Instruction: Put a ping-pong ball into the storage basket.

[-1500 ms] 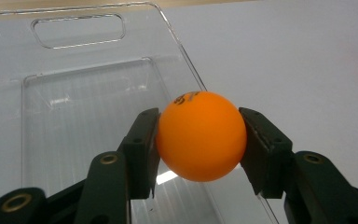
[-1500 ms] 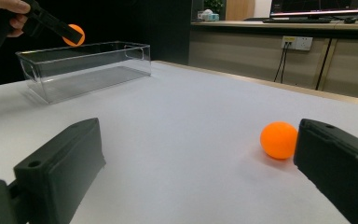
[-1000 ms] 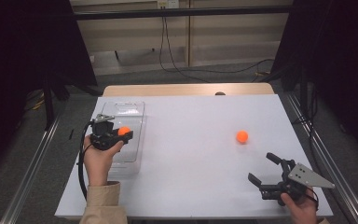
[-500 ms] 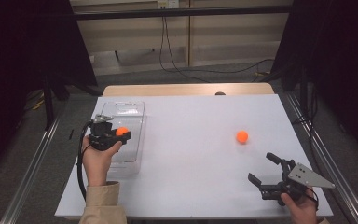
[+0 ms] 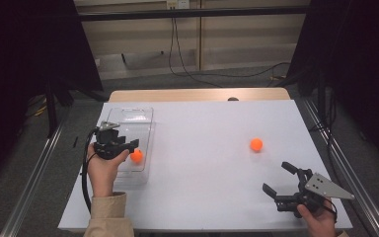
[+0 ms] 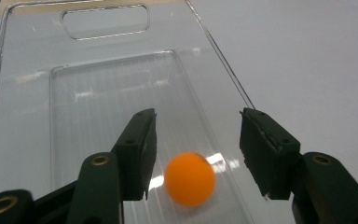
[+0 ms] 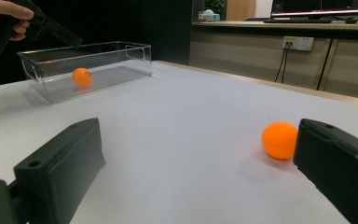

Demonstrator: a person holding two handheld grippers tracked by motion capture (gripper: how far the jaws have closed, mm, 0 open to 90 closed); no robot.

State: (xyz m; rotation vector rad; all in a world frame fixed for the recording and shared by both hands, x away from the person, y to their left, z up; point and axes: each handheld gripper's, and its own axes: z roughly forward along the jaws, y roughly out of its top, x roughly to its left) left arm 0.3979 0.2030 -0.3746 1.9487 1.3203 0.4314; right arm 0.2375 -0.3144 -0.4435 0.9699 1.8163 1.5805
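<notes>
No readable writing; the left hand-held gripper (image 6: 193, 156) jaws have just been opening, and the orange ball (image 6: 189, 178) is being left loose between them in the clear box (image 6: 107, 84), while the right hand-held gripper (image 7: 200, 172) is being held wide, empty.

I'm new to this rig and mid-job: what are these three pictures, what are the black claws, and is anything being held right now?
A person holds a two-jaw tool in each hand. The high view looks down on the white table. The other two views ride on the tools and look along their black jaws. The left gripper hangs over the clear box; its jaws have just been opening, and one orange ball sits between them, not touching the pads, inside the box. The right gripper is open and holds nothing. A second orange ball lies loose on the table ahead of it.
</notes>
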